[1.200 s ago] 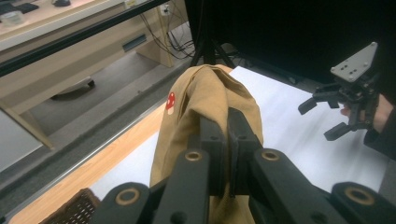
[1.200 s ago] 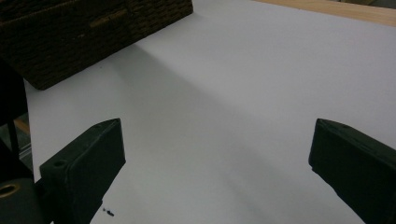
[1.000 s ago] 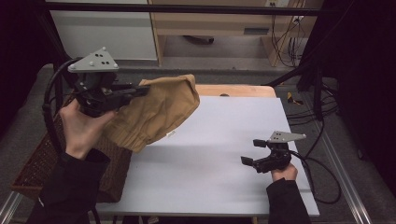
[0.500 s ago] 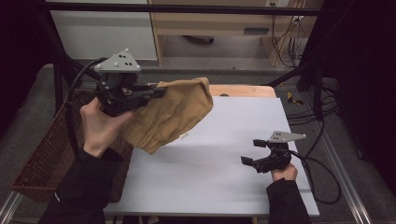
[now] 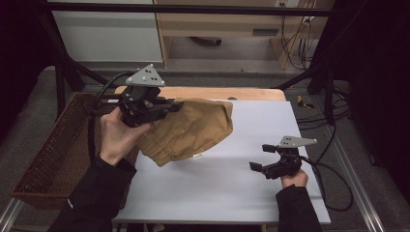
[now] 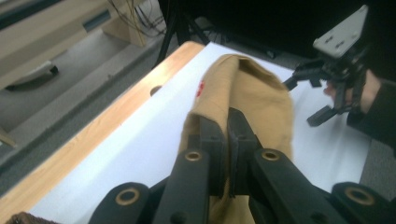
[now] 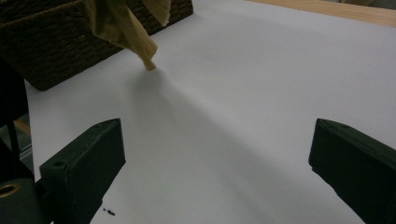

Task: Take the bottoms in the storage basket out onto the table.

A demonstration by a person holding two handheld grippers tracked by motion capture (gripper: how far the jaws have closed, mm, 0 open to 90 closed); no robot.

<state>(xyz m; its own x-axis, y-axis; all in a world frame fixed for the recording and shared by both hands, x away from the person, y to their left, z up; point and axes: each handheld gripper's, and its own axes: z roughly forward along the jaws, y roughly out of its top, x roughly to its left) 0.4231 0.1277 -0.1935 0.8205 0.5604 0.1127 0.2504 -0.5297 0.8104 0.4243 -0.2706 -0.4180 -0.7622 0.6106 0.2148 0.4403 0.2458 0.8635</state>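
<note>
A tan cloth garment [image 5: 193, 133] hangs from my left gripper [image 5: 174, 105], which is shut on its upper edge above the table's left part. In the left gripper view the two black jaws [image 6: 227, 121] pinch a fold of the cloth [image 6: 254, 88], which drapes away over the white table. The cloth's lower corner [image 7: 148, 63] touches or nearly touches the table top. My right gripper [image 5: 260, 157] rests low over the right side of the table, open with nothing between its fingers [image 7: 215, 158]. It also appears far off in the left gripper view [image 6: 303, 99].
A brown wicker basket [image 5: 53, 154] stands against the table's left edge, its wall [image 7: 56, 42] close behind the hanging cloth. The white table top [image 5: 232, 193] has a wooden strip [image 5: 217, 93] along its far edge. Cables trail at the right.
My left hand has carried the cloth to the right and downward, from over the basket's edge onto the table. The right gripper has stayed where it was, still open.
</note>
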